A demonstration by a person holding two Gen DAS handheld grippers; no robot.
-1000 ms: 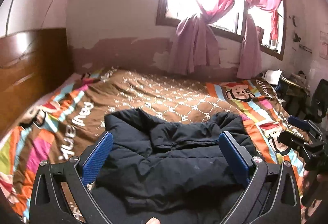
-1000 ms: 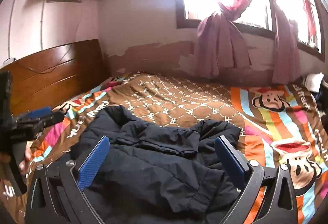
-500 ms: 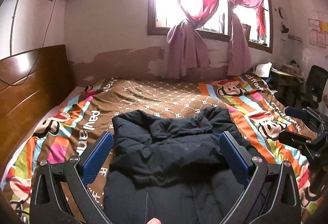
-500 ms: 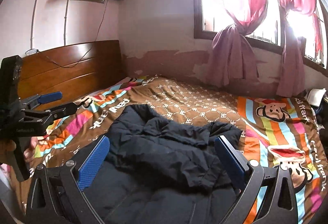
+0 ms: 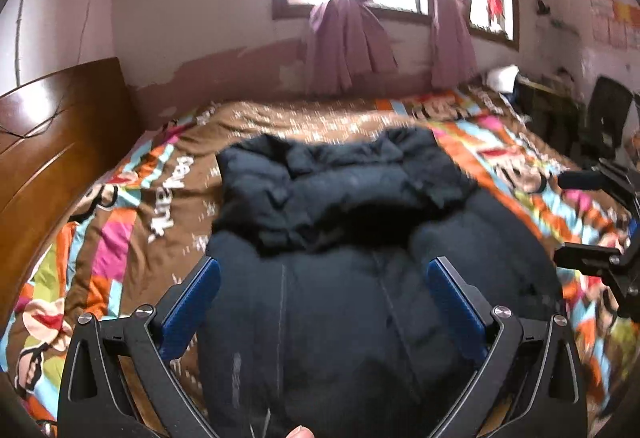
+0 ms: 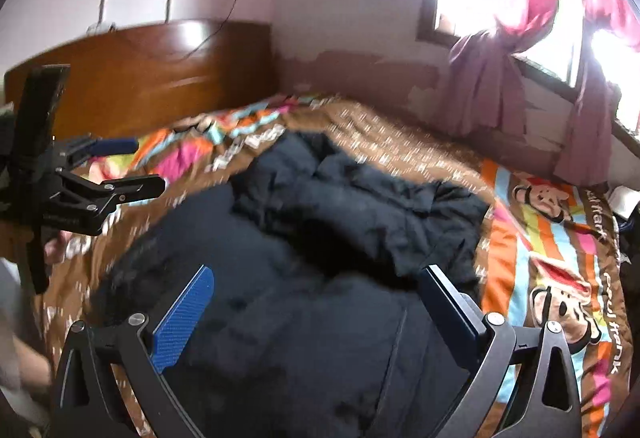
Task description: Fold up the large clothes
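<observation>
A large dark navy padded jacket [image 5: 352, 246] lies on the bed, its far part bunched and folded over the near part. It also shows in the right wrist view [image 6: 328, 262]. My left gripper [image 5: 324, 270] is open and empty above the jacket's near part; it also shows at the left of the right wrist view [image 6: 132, 167]. My right gripper [image 6: 316, 278] is open and empty above the jacket; it also shows at the right edge of the left wrist view [image 5: 580, 217]. Both views are motion-blurred.
The jacket lies on a brown and striped cartoon-monkey bedspread [image 5: 132, 222]. A wooden headboard [image 5: 52, 141] stands at the left. A window with pink curtains [image 5: 352, 37] is behind the bed. A dark chair [image 5: 604, 117] and clutter stand at the right.
Both grippers have pulled back toward the near side of the bed, so more of the jacket's near part shows. Both stay open and empty.
</observation>
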